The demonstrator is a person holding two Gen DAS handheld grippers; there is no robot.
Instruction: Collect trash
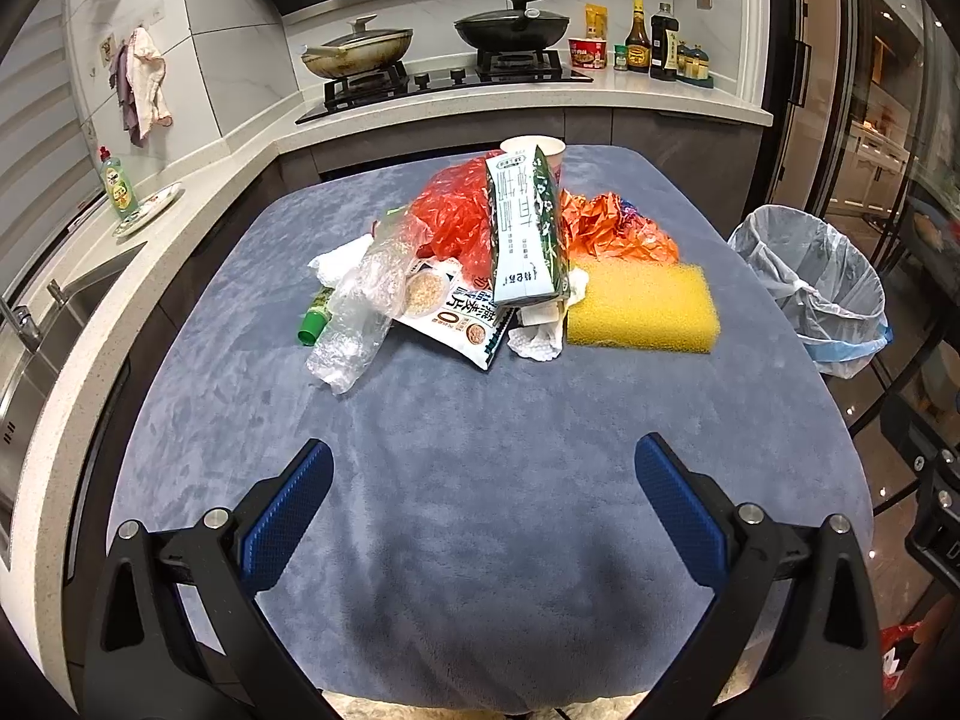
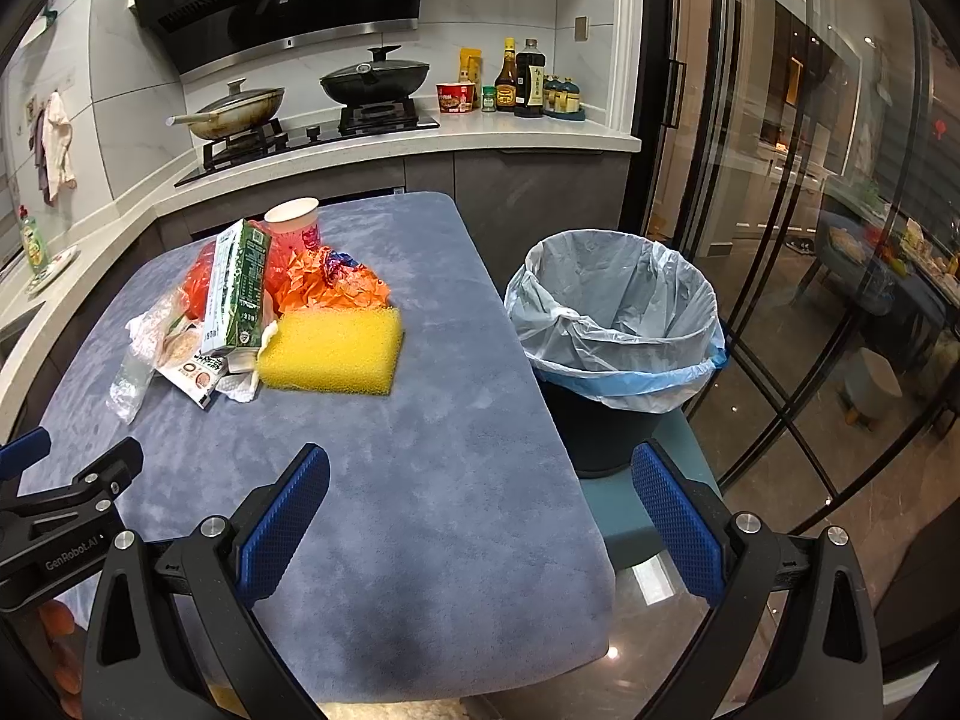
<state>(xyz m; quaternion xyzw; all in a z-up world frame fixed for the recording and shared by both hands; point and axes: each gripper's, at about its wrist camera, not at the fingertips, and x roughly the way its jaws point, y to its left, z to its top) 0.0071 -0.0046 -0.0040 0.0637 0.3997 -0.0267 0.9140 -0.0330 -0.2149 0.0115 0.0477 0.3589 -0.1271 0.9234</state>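
Left gripper [image 1: 483, 468]: spread wide, holding nothing, above the blue cloth.
Right gripper [image 2: 480, 471]: likewise spread, empty.
Trash pile [image 1: 498, 252]: well ahead of both; milk carton [image 1: 525, 228], yellow sponge [image 2: 333, 357], possibly tissue beneath.
Lined bin [image 2: 618, 324]: ahead-right of right gripper.

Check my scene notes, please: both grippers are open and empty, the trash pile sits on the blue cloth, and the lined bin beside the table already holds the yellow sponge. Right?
Not quite. The yellow rectangular foam sponge lies on the blue plush tablecloth beside the pile; the right wrist view shows no sponge in the black bin with the pale plastic liner. The rest stands.
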